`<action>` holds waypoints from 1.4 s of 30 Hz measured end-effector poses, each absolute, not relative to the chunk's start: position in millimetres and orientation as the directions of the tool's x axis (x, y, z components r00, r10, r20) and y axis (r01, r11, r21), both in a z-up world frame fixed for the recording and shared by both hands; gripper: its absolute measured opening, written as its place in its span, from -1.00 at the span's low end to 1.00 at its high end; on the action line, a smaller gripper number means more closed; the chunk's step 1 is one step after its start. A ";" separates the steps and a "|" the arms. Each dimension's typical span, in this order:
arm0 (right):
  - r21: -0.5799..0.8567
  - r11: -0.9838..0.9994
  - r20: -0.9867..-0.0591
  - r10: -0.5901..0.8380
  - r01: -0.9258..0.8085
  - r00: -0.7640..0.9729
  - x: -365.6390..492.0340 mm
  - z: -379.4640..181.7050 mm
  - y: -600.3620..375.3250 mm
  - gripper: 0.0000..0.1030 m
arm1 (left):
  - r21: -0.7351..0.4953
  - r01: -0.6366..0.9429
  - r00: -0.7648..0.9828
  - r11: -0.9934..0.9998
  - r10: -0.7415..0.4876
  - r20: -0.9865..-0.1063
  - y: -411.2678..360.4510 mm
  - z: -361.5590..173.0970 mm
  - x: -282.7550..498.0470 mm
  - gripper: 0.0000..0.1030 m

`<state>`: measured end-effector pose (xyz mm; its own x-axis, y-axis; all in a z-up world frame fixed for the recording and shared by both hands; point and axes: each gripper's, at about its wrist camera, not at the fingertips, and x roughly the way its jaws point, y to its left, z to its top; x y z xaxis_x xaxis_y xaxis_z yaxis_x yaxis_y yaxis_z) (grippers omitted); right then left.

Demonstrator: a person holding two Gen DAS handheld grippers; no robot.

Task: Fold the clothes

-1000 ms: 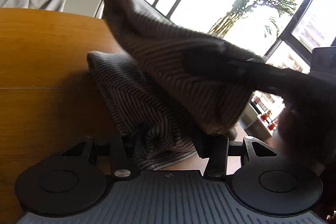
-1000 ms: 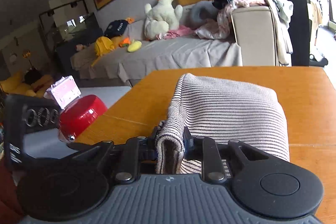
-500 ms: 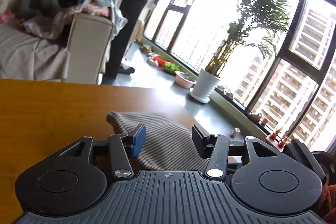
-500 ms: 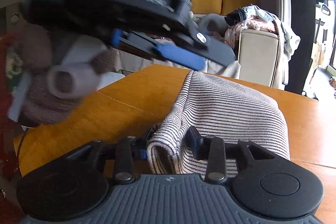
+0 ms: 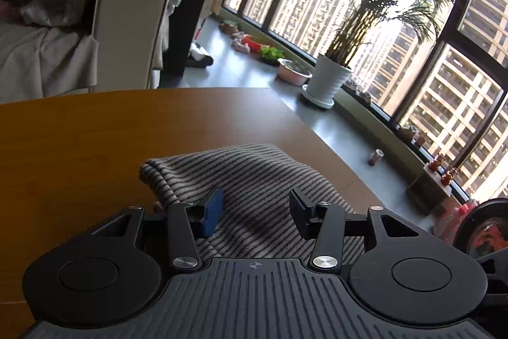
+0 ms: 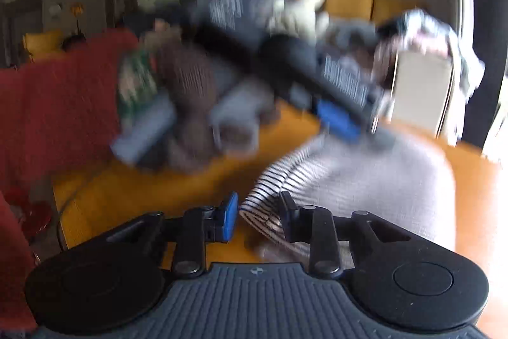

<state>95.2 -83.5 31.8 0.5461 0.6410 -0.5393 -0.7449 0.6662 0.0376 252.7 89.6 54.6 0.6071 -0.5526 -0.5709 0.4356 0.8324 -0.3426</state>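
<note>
On table [image 5: 79, 129], folded striped garment [image 5: 254, 177], both tongs parted

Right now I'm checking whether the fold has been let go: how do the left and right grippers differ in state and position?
The left gripper is wide open, its fingers over the middle of the striped garment. The right gripper is less open and sits at the garment's folded edge, which lies between its fingers. Its view is blurred, the left's sharp. Neither grips the cloth, which lies on the wooden table.

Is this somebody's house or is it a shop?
Most likely a home, a living room in a high flat. A sofa is piled with clothes, a potted palm stands by big windows facing tower blocks, and a striped garment lies folded on a wooden table.
</note>
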 end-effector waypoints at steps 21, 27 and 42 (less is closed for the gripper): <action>0.192 0.899 -0.588 0.426 -0.393 0.687 123.8 26.2 -157.3 0.63 | -0.340 0.427 0.621 0.838 -0.545 -0.563 92.8 47.2 253.3 0.02; 0.194 0.900 -0.587 0.425 -0.390 0.689 124.9 21.7 -157.4 0.65 | -0.333 0.429 0.630 0.840 -0.542 -0.556 93.1 48.1 249.8 0.03; 0.337 0.864 -0.504 0.501 -0.374 0.703 190.2 52.3 -199.8 -0.24 | -0.363 0.512 0.564 0.778 -0.624 -0.541 95.6 55.0 154.0 0.07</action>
<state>190.2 -199.8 52.3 0.7030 0.5013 -0.5045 -0.3742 0.8639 0.3371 154.0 95.6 55.0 0.5644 -0.6238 -0.5407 0.5122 0.7783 -0.3633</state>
